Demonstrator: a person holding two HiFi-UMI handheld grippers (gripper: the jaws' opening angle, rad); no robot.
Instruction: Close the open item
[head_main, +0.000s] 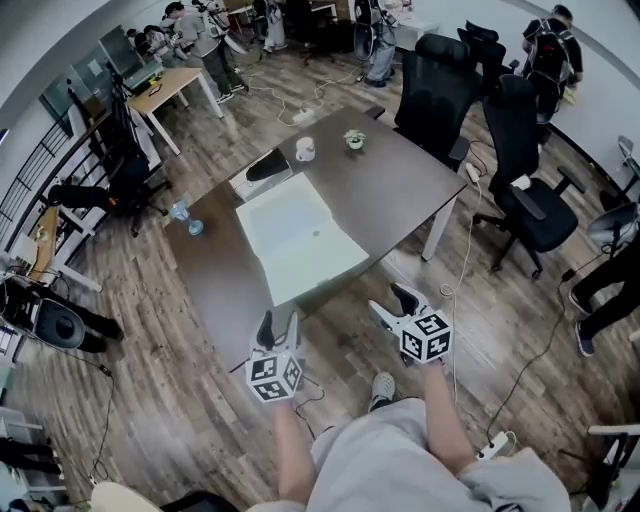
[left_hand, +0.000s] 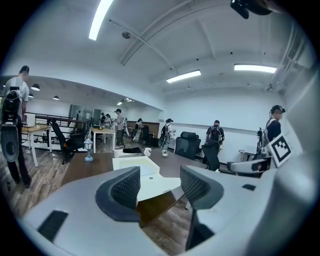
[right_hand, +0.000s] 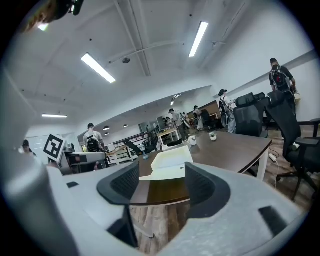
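Nothing of the job is done yet, as I read it. The white box (head_main: 300, 238) lies spread open in the middle of the table (head_main: 400, 190). Its shallow tray half sits toward the table's far side, and its flat lid half reaches to the table's near edge. The closing move is all left to do: I would have to get to the lid at the table's near edge, lift it and fold it over the tray.

My left gripper (head_main: 279, 328) hangs just off the table's near edge, over the wooden floor and apart from the box. Its ribbed pads (left_hand: 127, 187) stand wide apart with nothing gripped. Only the table's corner and the lid's edge show through the gap, well beyond the tips.

My right gripper (head_main: 392, 303) is also off the table's near edge, beside the left one. Its pads (right_hand: 200, 187) are likewise spread and released, and between them I see only the tabletop and the box farther on. Neither gripper touches the box or the table.
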